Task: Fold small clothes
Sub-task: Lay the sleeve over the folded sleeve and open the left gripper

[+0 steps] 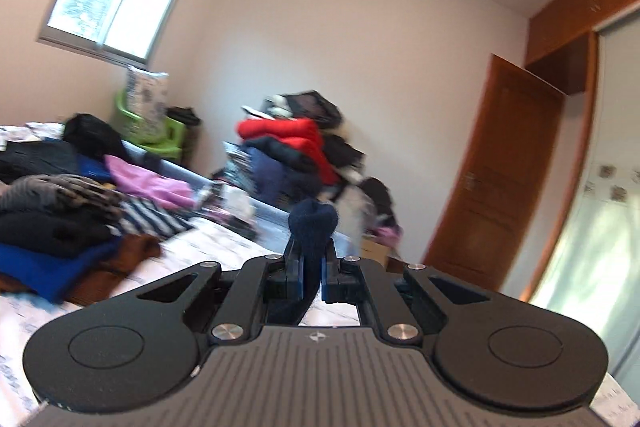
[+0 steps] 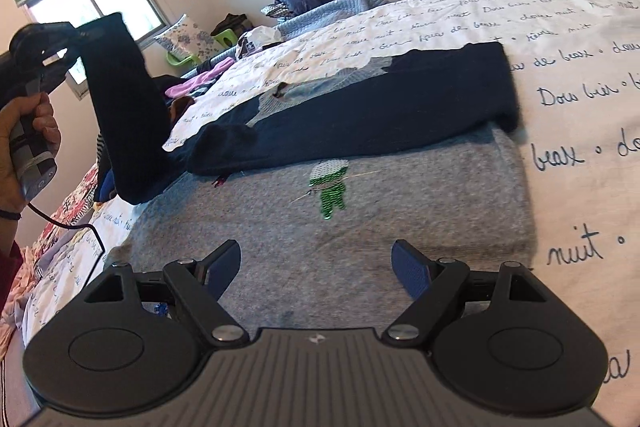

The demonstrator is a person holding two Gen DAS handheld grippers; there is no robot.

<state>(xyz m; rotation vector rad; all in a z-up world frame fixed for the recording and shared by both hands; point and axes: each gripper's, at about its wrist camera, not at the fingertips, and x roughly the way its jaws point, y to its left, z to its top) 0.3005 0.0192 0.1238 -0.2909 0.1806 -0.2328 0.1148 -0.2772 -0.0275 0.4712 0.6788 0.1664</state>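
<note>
presently: left gripper (image 2: pixel 86 33) clamps navy sleeve (image 2: pixel 120 107), lifted off sweater (image 2: pixel 360 195) mid-bed (image 2: pixel 580 27); right gripper (image 2: pixel 316 263) wide, empty. risk: unpinned sweater dragging, folds skewing.

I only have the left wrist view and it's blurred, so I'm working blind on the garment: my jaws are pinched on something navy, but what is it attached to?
Observer: It's a navy sleeve of the sweater lying on the bed; the left gripper holds its cuff end up in the air.
Operator: Is the rest of the sweater flat?
Observer: The body lies on the sheet, grey front with a small green embroidered figure; the other navy sleeve is already folded across it.
Operator: Where's the right gripper?
Observer: The right gripper is open over the grey front's near edge, nothing between its fingers.
</note>
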